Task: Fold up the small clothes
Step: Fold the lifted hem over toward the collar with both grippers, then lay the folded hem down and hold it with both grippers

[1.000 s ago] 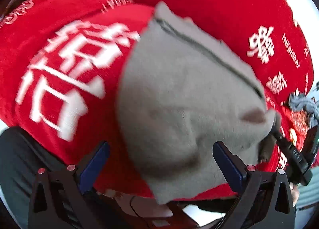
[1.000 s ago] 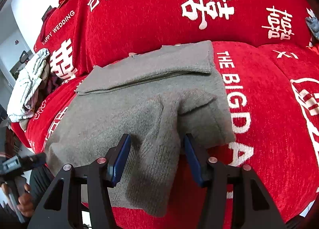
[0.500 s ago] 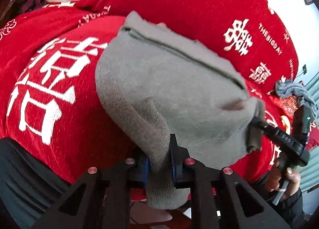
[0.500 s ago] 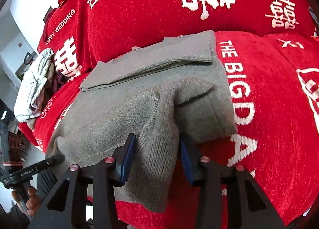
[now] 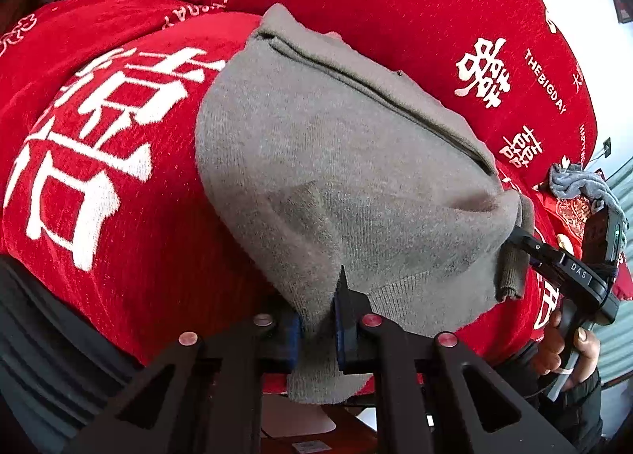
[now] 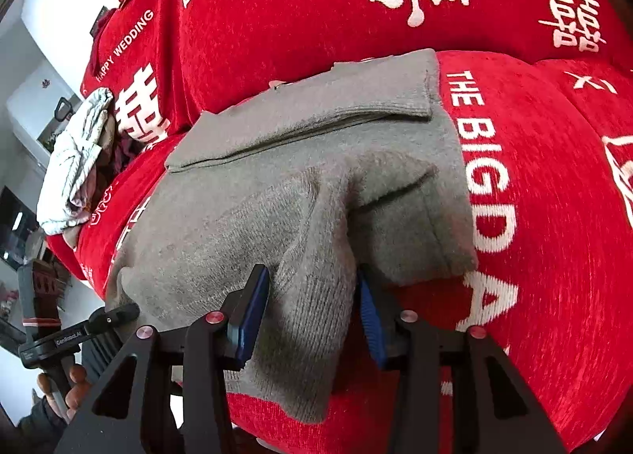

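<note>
Red cover point(image 5: 118, 185) with white lettering is stretching over the whole cushioned surface, and a grey knitted garment point(image 5: 356, 185) is lying on it, its far edge already folded into a flat band. Along the near edge, two gathered tabs of the knit are hanging over the front of the cushion.

Left gripper point(image 5: 316, 329) is pinching one tab, its blue pads pressed together on a thin fold of cloth. Right gripper point(image 6: 314, 315) is standing half spread around the other, thicker tab; its pads appear to be touching the knit on both sides, so it is judged to be gripping it too, though less tightly. In the left view the right gripper point(image 5: 554, 260) is showing at the garment's far corner, held by a hand point(image 5: 573, 339).

Risks, as judged from here:
- The looser right grip may be letting the bulky tab slide out during a lift, dropping one corner and skewing the fold.
- Uneven lifting may be dragging the folded band open, since nothing is holding it.
- The plush cover may be catching the knit, so pulling along the surface may be bunching the garment.
- Other cloths, a pale bundle point(image 6: 75, 153) and a grey rag point(image 5: 573, 181), are lying well apart and are posing little hazard.
</note>
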`<state>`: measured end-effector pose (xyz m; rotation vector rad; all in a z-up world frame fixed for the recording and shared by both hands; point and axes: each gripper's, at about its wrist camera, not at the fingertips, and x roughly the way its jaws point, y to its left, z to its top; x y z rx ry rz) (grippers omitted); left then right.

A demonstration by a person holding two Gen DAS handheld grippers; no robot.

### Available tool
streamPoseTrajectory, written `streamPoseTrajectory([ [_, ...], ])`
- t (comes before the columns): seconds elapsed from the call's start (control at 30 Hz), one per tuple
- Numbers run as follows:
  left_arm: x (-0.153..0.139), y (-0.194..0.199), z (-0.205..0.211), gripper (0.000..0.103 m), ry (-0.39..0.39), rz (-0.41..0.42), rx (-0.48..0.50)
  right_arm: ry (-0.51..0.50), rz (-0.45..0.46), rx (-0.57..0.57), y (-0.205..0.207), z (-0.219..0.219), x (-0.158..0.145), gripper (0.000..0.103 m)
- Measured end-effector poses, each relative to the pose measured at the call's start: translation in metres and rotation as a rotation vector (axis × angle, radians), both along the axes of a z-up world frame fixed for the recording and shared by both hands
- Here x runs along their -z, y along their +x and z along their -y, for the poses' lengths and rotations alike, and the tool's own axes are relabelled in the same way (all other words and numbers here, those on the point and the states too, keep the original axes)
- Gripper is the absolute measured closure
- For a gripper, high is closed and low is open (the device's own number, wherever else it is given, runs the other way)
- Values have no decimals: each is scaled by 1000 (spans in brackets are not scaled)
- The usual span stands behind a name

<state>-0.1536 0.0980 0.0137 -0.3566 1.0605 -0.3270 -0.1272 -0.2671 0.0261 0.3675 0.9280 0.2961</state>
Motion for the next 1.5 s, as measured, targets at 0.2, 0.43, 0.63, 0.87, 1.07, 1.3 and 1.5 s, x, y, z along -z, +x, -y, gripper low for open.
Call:
streamPoseTrajectory([
  [0.2, -43, -2, -12, 90, -49, 135, -27, 2, 93, -125, -36, -14, -23, 92],
  [0.43, -74, 27, -14, 90, -28, 213, -40, 17, 115, -46, -58, -5, -18, 88],
  [0.63, -36, 41, -10, 90, 58, 124, -25, 100, 28, 2, -44, 15, 7, 60],
  [0.87, -32, 40, -10, 89, 51, 120, -20, 126, 85, 14, -31, 23, -8, 33],
  [1.07, -39, 37, -14, 90, 32, 135, -27, 34, 13, -78, -19, -3, 4, 93],
  [1.3, -85, 46, -25, 90, -44, 239, -76, 208, 185, 20, -30, 30, -49, 93],
  [1.5, -108, 72, -6, 90, 27, 276, -60, 166, 232, 48, -10, 29, -82, 93],
])
